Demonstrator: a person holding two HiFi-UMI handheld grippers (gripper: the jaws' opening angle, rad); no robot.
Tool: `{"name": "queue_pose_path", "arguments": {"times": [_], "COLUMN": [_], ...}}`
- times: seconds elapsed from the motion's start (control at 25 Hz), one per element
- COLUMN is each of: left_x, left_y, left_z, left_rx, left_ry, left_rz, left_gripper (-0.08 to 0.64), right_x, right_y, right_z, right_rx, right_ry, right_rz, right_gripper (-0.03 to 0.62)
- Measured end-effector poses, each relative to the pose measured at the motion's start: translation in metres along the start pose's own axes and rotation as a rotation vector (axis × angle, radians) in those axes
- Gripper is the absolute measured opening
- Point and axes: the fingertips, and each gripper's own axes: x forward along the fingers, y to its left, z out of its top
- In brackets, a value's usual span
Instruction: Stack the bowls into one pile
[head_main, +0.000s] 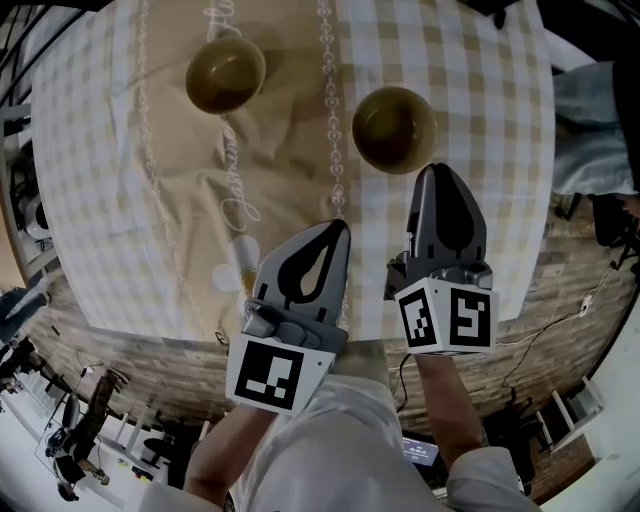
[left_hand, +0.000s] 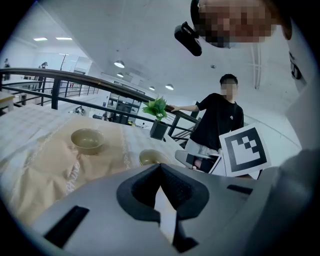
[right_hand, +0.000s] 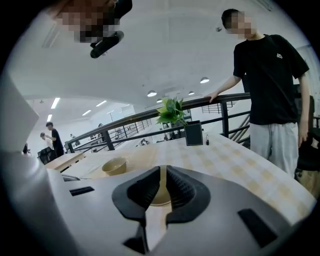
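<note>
Two olive-green bowls stand apart and upright on the checked tablecloth (head_main: 480, 80). The left bowl (head_main: 225, 75) sits on the beige runner, and the right bowl (head_main: 393, 128) is just past the runner's edge. My right gripper (head_main: 437, 170) is shut and empty, its tip right at the near rim of the right bowl. My left gripper (head_main: 336, 228) is also shut and empty, and hangs over the cloth nearer the table's front edge. In the left gripper view both bowls (left_hand: 87, 139) (left_hand: 150, 157) lie ahead. In the right gripper view the near bowl (right_hand: 161, 197) shows behind the jaws and the far bowl (right_hand: 114, 166) to the left.
A potted plant (right_hand: 172, 112) in a black pot (right_hand: 193, 133) stands at the table's far end by a railing (right_hand: 225, 100). A person in a black shirt (right_hand: 270, 75) stands beside the table on the right. The table's front edge (head_main: 200, 330) is close to me.
</note>
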Motion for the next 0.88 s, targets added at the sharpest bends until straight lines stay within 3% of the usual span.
{"name": "queue_pose_path", "arguments": {"times": [0.28, 0.6, 0.88], "left_x": [-0.027, -0.088, -0.142], "left_y": [0.000, 0.002, -0.004], "left_z": [0.009, 0.023, 0.014], "left_rx": [0.019, 0.032, 0.042], "left_ry": [-0.024, -0.079, -0.087], "left_rz": [0.007, 0.064, 0.110], "left_gripper": [0.018, 0.018, 0.018], "right_x": [-0.019, -0.059, -0.102], "right_y": [0.011, 0.053, 0.095], "right_z": [0.001, 0.015, 0.038], "right_rx": [0.021, -0.036, -0.067], "right_ry": [0.024, 0.022, 0.018], "right_rz": [0.008, 0.087, 0.178], "right_gripper": [0.037, 0.037, 0.037]}}
